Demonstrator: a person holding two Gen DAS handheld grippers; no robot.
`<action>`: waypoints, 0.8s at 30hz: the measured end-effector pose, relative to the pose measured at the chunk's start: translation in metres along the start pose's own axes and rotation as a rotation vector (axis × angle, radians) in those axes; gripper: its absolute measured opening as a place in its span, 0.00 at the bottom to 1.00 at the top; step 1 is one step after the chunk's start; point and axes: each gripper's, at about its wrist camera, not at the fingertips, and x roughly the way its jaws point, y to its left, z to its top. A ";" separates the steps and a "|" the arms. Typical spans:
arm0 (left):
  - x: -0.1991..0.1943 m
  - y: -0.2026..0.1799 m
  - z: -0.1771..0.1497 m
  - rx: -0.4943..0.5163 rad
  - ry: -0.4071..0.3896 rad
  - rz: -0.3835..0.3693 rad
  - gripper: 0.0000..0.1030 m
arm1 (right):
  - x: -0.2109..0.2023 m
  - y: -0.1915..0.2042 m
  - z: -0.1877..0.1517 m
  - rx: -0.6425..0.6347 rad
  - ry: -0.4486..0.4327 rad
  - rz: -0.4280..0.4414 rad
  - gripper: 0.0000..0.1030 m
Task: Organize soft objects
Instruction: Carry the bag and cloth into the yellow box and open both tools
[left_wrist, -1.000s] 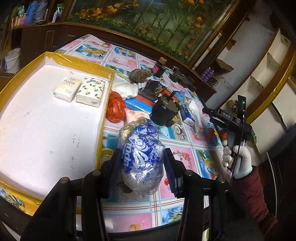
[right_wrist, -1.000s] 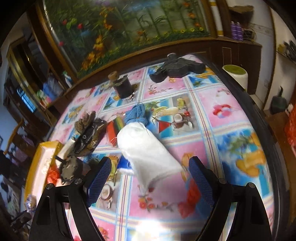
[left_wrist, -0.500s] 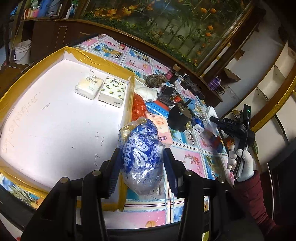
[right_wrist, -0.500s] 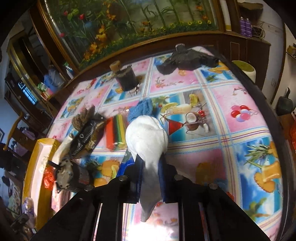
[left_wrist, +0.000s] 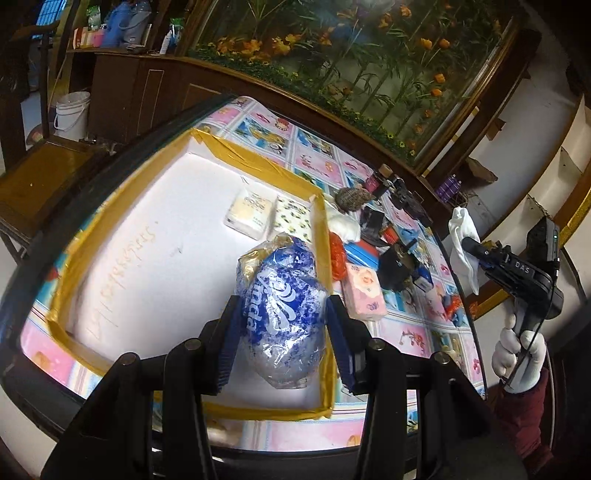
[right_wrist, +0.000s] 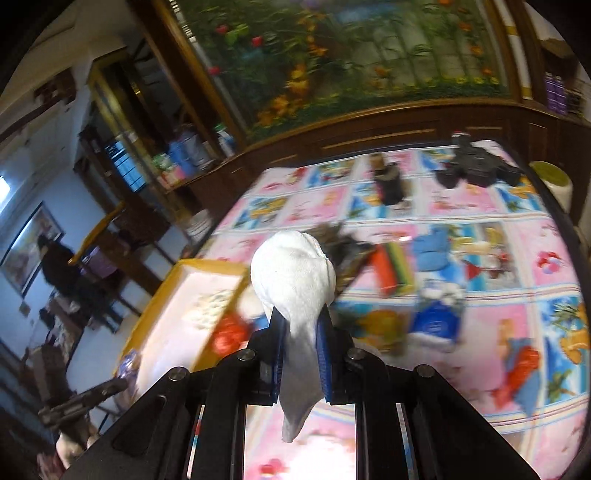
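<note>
Left wrist view: left gripper clamps a blue-and-white plastic pack btwn its blue pads, jaws closed onto its sides. Pack hangs above the near right corner of the tray, a white-floored box w/ yellow taped rim. Two tissue packs lie side by side in the tray's far right corner: a cream one and a leaf-print one, touching or nearly so. Just outside the tray's right wall on the patterned tablecloth: pink tissue pack, red bag, white bundle, a black round item. Right gripper shows at right edge, held by a white-gloved hand, w/ a white sock pinched at its tip, raised off the table.

Right wrist view (blurry): right gripper jaws narrow, squeezing the white sock at its middle; rounded end sticks up ahead of the pads, the loose end droops below. Sock is in the air over the tablecloth. Tray to the left w/ tissue packs inside, red bag beside its wall. Further out: blue knitted item, striped coloured pack, blue-white box, dark jar
</note>
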 end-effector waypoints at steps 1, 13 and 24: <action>-0.001 0.004 0.005 0.008 -0.006 0.015 0.42 | 0.005 0.012 -0.001 -0.018 0.011 0.020 0.15; 0.047 0.064 0.082 -0.045 0.049 0.077 0.42 | 0.088 0.120 -0.004 -0.110 0.186 0.223 0.15; 0.134 0.090 0.129 -0.126 0.103 0.099 0.46 | 0.198 0.167 0.003 -0.109 0.324 0.211 0.15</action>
